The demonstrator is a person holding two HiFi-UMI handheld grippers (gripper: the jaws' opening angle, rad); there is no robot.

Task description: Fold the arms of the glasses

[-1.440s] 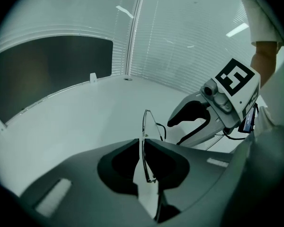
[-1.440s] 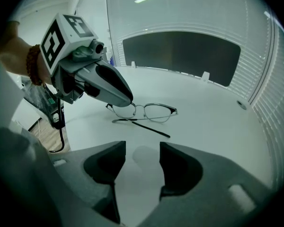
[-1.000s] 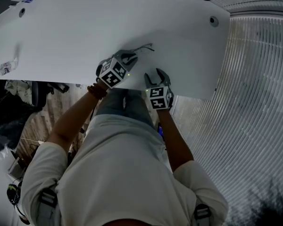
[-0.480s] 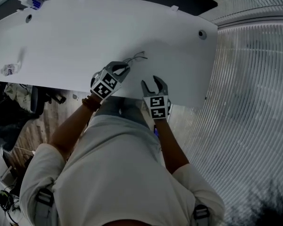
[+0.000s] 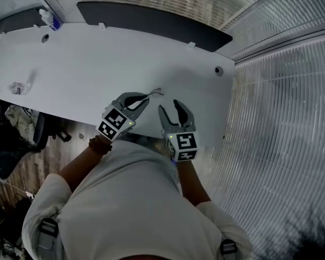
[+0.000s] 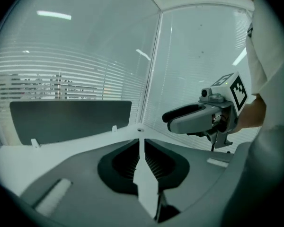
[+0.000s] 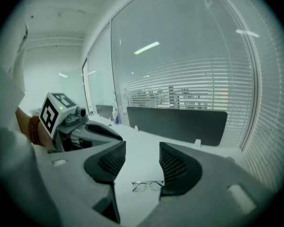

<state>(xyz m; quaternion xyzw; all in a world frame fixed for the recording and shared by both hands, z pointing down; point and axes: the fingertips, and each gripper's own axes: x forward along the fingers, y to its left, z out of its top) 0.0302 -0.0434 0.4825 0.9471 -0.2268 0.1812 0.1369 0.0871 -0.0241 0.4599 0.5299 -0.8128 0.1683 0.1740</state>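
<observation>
Thin wire-framed glasses (image 5: 156,92) lie on the white table (image 5: 86,69) near its front edge. In the right gripper view the glasses (image 7: 148,185) rest flat on the table, seen low between the two jaws and ahead of them. My right gripper (image 5: 176,109) is open and empty, just right of the glasses. My left gripper (image 5: 143,98) is shut with nothing in it, its tip close to the glasses' left side. The left gripper view does not show the glasses; it shows the right gripper (image 6: 173,118) off to the right.
A dark divider panel (image 5: 151,20) runs along the table's far edge. Round cable holes (image 5: 219,70) sit in the tabletop. A small crumpled item (image 5: 19,87) lies far left. The table's right edge (image 5: 227,118) borders a window with blinds.
The head view has tilted up, so more of the far table and the dark panel show. Both grippers stay near the front edge by the glasses, the right one still open.
</observation>
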